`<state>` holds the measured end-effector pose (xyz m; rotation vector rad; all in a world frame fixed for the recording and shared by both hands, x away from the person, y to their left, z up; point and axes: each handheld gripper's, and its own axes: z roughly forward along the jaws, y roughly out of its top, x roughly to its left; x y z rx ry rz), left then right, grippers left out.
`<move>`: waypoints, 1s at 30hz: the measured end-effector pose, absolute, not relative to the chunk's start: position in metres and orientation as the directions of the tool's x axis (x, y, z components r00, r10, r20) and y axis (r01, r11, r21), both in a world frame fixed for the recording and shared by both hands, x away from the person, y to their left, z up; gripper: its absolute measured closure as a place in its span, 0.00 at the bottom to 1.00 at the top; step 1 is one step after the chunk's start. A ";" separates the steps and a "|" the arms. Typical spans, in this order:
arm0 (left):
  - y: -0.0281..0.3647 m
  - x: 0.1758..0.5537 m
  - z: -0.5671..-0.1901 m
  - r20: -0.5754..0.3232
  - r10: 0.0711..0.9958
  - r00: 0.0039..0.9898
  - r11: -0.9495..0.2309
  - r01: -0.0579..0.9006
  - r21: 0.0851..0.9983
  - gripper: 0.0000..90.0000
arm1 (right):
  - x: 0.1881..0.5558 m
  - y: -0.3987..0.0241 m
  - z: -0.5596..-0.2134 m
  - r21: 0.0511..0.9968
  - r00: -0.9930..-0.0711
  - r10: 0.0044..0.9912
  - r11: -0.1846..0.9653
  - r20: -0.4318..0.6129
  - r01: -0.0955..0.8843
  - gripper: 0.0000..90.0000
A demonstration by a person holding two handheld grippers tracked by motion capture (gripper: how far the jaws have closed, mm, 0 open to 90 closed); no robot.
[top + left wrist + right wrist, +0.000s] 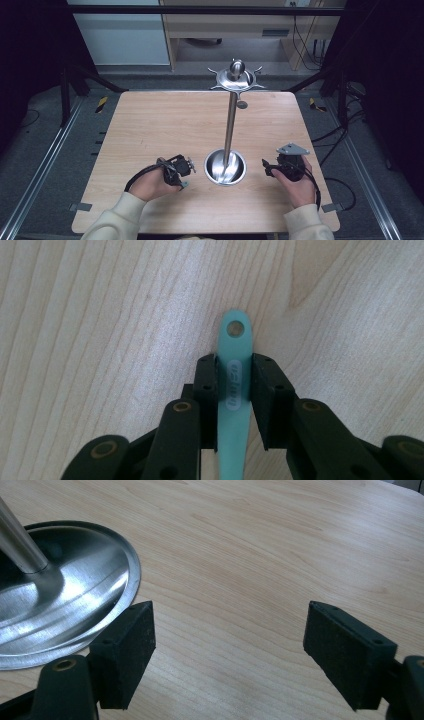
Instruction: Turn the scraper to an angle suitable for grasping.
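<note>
Teal handle point(233, 390) clamped between left gripper point(233, 382) jaws, right gripper point(230, 645) jaws wide apart beside metal stand point(65, 590).

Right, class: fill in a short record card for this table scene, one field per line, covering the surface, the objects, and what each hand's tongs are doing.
surface: wooden table
centre object: metal stand, upright pole on a round dish base, hooked disc on top
left tongs: shut on a teal handle with a hole at its end
right tongs: open, holding nothing, beside the stand's base
hands: one on each pair of tongs, either side of the base
</note>
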<state>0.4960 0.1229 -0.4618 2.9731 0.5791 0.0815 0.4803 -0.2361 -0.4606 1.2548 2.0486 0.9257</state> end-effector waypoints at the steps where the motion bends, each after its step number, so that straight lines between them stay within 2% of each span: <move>1: 0.123 0.496 -0.461 0.030 0.376 0.926 -0.922 0.370 0.114 0.82 | 0.480 -0.236 -0.461 0.790 -0.405 0.908 0.323 -0.103 0.522 0.23; 9: 0.125 0.494 -0.451 0.041 0.386 0.922 -0.915 0.376 0.145 0.82 | 0.480 -0.236 -0.461 0.793 -0.407 0.908 0.323 -0.105 0.517 0.23; 10: 0.127 0.492 -0.442 0.042 0.394 0.918 -0.905 0.380 0.190 0.82 | 0.481 -0.236 -0.461 0.792 -0.406 0.908 0.323 -0.104 0.519 0.23; 12: 0.129 0.490 -0.435 0.048 0.396 0.917 -0.900 0.377 0.218 0.82 | 0.481 -0.236 -0.461 0.793 -0.409 0.907 0.325 -0.106 0.516 0.23; 13: 0.132 0.486 -0.424 0.055 0.410 0.910 -0.884 0.382 0.269 0.82 | 0.481 -0.236 -0.461 0.793 -0.408 0.907 0.324 -0.104 0.517 0.23; 14: 0.132 0.486 -0.424 0.055 0.410 0.910 -0.884 0.382 0.269 0.82 | 0.481 -0.236 -0.461 0.793 -0.408 0.907 0.324 -0.104 0.517 0.23; 16: 0.139 0.481 -0.408 0.055 0.422 0.905 -0.856 0.378 0.353 0.82 | 0.481 -0.235 -0.460 0.792 -0.408 0.908 0.319 -0.097 0.521 0.23; 18: 0.141 0.480 -0.403 0.061 0.425 0.903 -0.850 0.375 0.370 0.82 | 0.481 -0.235 -0.460 0.791 -0.408 0.908 0.318 -0.096 0.522 0.23; 19: 0.146 0.476 -0.393 0.083 0.448 0.890 -0.825 0.376 0.422 0.83 | 0.481 -0.234 -0.460 0.792 -0.408 0.908 0.317 -0.095 0.522 0.23; 20: 0.146 0.476 -0.393 0.083 0.448 0.890 -0.825 0.376 0.422 0.83 | 0.481 -0.234 -0.460 0.790 -0.409 0.907 0.322 -0.099 0.522 0.23; 23: 0.153 0.472 -0.380 0.088 0.483 0.871 -0.779 0.381 0.498 0.83 | 0.481 -0.236 -0.461 0.791 -0.405 0.910 0.314 -0.093 0.525 0.21; 25: 0.162 0.464 -0.366 0.085 0.517 0.852 -0.722 0.380 0.578 0.83 | 0.482 -0.236 -0.461 0.791 -0.408 0.909 0.311 -0.086 0.527 0.19; 30: 0.169 0.455 -0.351 0.096 0.540 0.836 -0.685 0.370 0.628 0.83 | 0.482 -0.236 -0.462 0.787 -0.405 0.911 0.306 -0.079 0.536 0.12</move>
